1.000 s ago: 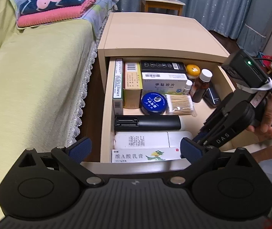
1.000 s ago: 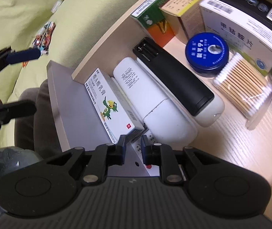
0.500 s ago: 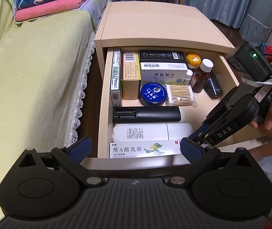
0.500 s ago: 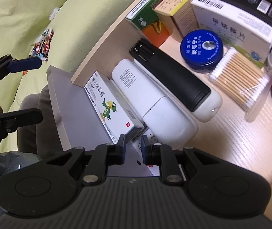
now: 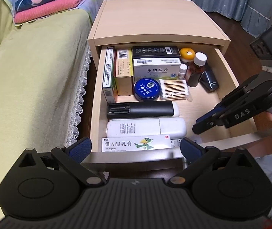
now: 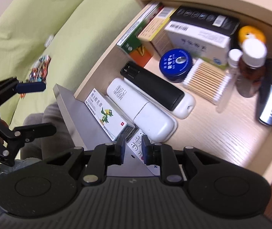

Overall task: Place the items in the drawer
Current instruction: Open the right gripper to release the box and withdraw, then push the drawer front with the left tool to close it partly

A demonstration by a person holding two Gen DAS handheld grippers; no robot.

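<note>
The drawer [image 5: 95,114] stands open and packed; the ointment box [image 5: 136,144] lies against its front wall. Light, crushable card, it is best pinched across its narrow sides. The left claw [image 5: 135,147] is spread wide, empty; the right claw [image 6: 132,147] hangs nearly clenched, holding nothing.

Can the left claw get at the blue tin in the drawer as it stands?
Probably yes: the left claw is open at the drawer front, and the blue tin lies uncovered from above, though boxes and cotton swabs crowd its sides.
</note>
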